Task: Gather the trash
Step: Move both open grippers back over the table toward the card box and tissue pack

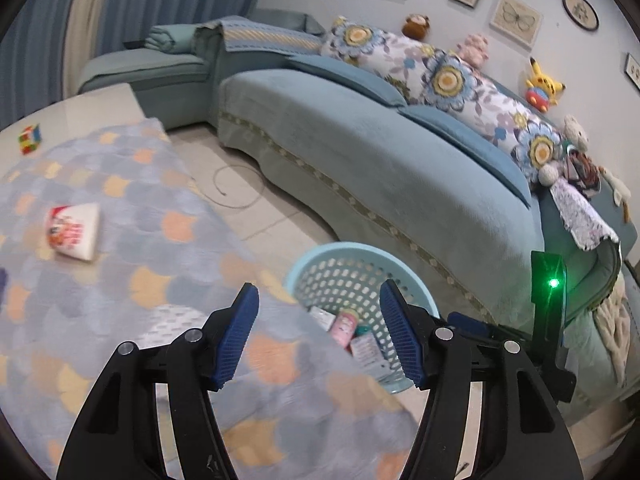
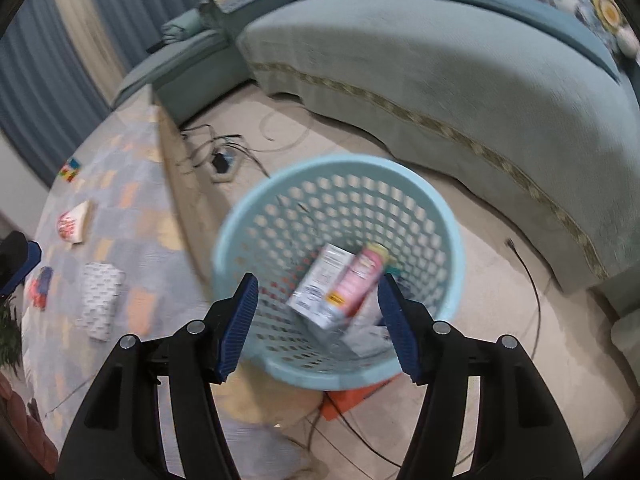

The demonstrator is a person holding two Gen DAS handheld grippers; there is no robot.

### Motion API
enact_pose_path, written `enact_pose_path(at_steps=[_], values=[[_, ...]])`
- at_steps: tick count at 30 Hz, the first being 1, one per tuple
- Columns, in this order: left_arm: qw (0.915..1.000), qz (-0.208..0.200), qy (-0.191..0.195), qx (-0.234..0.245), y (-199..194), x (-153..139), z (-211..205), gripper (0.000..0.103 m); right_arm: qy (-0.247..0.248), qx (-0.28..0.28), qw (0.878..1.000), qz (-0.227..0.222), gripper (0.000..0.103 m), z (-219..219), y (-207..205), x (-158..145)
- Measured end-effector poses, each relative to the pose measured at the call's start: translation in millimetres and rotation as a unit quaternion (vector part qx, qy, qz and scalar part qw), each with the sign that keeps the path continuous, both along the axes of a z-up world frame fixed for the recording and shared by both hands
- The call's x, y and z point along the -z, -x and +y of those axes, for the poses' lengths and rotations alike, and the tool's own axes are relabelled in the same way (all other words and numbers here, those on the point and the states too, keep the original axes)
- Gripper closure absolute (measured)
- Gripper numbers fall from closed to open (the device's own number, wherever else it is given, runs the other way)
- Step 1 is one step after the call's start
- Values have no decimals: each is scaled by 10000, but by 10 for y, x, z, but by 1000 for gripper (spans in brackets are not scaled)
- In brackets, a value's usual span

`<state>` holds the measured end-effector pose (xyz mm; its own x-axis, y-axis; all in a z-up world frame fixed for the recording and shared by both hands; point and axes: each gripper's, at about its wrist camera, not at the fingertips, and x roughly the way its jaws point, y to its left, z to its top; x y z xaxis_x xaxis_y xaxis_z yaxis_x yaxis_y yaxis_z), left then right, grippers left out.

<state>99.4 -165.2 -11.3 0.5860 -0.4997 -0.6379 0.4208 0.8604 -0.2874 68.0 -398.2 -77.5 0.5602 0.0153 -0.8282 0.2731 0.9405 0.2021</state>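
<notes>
A light blue perforated basket [image 2: 248, 216] stands on the floor beside the table; it also shows in the left wrist view [image 1: 340, 252]. Inside lie a white carton [image 2: 320, 284] and a pink tube [image 2: 360, 276]. My right gripper [image 2: 318, 316] is open and empty above the basket. My left gripper [image 1: 320, 328] is open and empty over the table's near corner. On the patterned tablecloth [image 1: 140, 200] lie a red-and-white paper cup [image 1: 74, 232] on its side and a white patterned packet [image 2: 100, 300]. The cup also shows in the right wrist view [image 2: 74, 222].
A teal sofa [image 1: 360, 152] with floral cushions and plush toys curves behind the basket. A Rubik's cube [image 1: 30, 139] sits at the table's far end. Cables [image 2: 224, 148] and a floor socket lie on the floor. An orange box [image 2: 352, 398] lies under the basket.
</notes>
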Motion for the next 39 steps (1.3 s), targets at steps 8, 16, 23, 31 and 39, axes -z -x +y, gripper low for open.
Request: enact_pose_path(at_steps=[8,16,23,31,39], values=[[9960,-320,43,-838,50,-331,1052,41,194,-788,9952,-538,36,745,-121,-464],[9810,-199,-42,-1932,-8,-268,2301,23,346,-1467,9861,-695,29,1496,-277,-572],[9667,359,-122,-2532,-204,155,3062,22,370,-1848,9815,-333,28,2020,-425,-229],[9608,873,18,-2630,-538,604,3455,22,360,-1996,9792,-5,28,2255,-508,81],[9635,1048,-215,-2454,-864,836,3450,22,321,-1950,9802,127,28,2234,-570,207]])
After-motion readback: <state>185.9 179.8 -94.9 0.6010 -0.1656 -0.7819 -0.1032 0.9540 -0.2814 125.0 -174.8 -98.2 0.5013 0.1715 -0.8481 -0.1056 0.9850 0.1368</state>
